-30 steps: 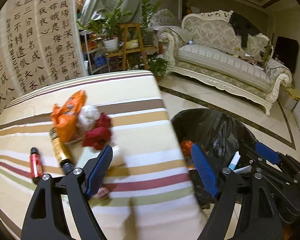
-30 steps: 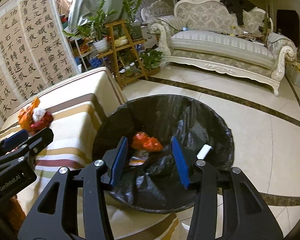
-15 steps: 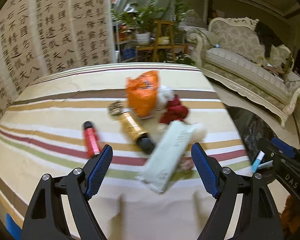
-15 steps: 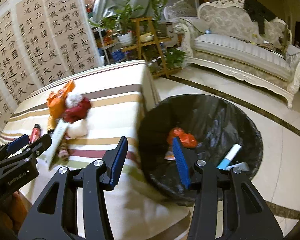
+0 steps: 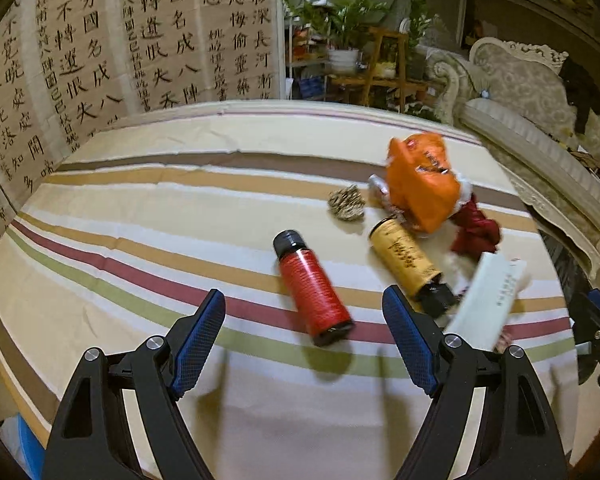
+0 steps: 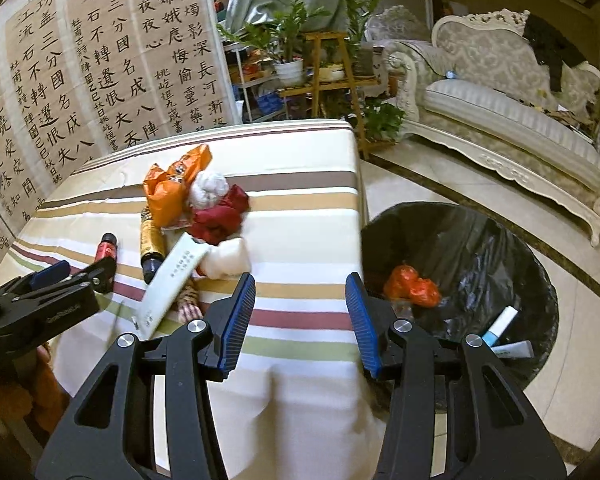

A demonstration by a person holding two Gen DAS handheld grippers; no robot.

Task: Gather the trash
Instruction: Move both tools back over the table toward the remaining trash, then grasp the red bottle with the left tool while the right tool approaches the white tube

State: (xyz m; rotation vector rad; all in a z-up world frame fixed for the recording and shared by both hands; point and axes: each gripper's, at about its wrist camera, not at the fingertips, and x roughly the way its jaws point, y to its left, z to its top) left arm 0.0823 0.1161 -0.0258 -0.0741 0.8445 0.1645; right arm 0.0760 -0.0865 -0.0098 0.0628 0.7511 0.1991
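Trash lies on a striped tablecloth (image 5: 140, 216): a red bottle (image 5: 314, 288), a yellow bottle (image 5: 408, 262), an orange wrapper (image 5: 422, 184), a dark red cloth (image 5: 476, 232), a pale flat packet (image 5: 486, 300) and a small brown crumpled ball (image 5: 346, 204). My left gripper (image 5: 304, 338) hovers open over the table's near side, the red bottle just ahead between its fingers' line, untouched. My right gripper (image 6: 300, 312) is open and empty above the table's right edge. To its right sits a black-lined trash bin (image 6: 480, 240) holding an orange wrapper (image 6: 412, 286) and tubes (image 6: 504, 326).
Calligraphy panels (image 5: 100, 40) stand behind the table. A plant stand (image 6: 324, 72) and a pale sofa (image 6: 512, 112) lie beyond on the tiled floor (image 6: 560, 380). The left gripper (image 6: 52, 300) shows at the left of the right wrist view.
Both grippers swung left, away from the bin and over the table. The trash pile now sits ahead of the left gripper; the bin has slid to the right of the right gripper's view.
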